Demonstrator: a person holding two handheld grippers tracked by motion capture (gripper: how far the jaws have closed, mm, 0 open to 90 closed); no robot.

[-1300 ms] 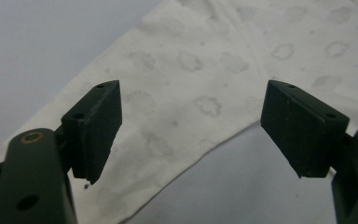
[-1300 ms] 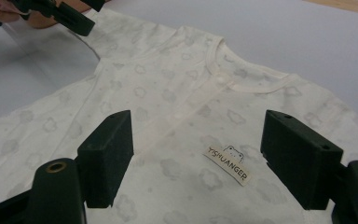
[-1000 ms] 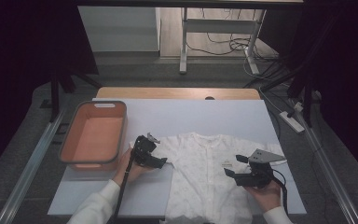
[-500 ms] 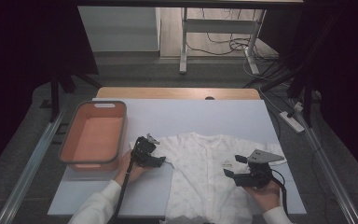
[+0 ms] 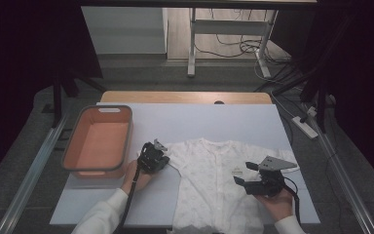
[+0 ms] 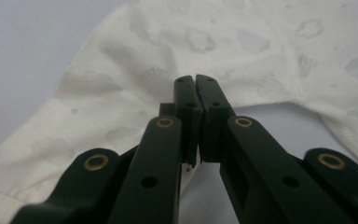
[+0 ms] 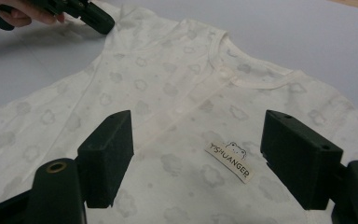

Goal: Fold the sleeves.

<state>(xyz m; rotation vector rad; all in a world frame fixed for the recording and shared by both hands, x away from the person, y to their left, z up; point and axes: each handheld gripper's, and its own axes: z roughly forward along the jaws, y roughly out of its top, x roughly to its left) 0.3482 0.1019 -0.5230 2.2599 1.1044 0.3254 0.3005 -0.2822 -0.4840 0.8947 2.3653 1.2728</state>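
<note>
left gripper [image 5: 161,157] closed at white shirt [image 5: 214,185] sleeve, right gripper [image 5: 240,180] spread above

Fixed overhead view facing forward-down; two claw-mounted cameras close above the shared white garment [image 5: 209,180].

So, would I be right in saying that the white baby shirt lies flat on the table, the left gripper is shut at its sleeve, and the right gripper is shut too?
Not quite: the right gripper is open. The right gripper view shows its jaws standing wide apart over the white baby shirt. The rest holds: the shirt lies flat on the table, and the left gripper is shut at its sleeve.
</note>
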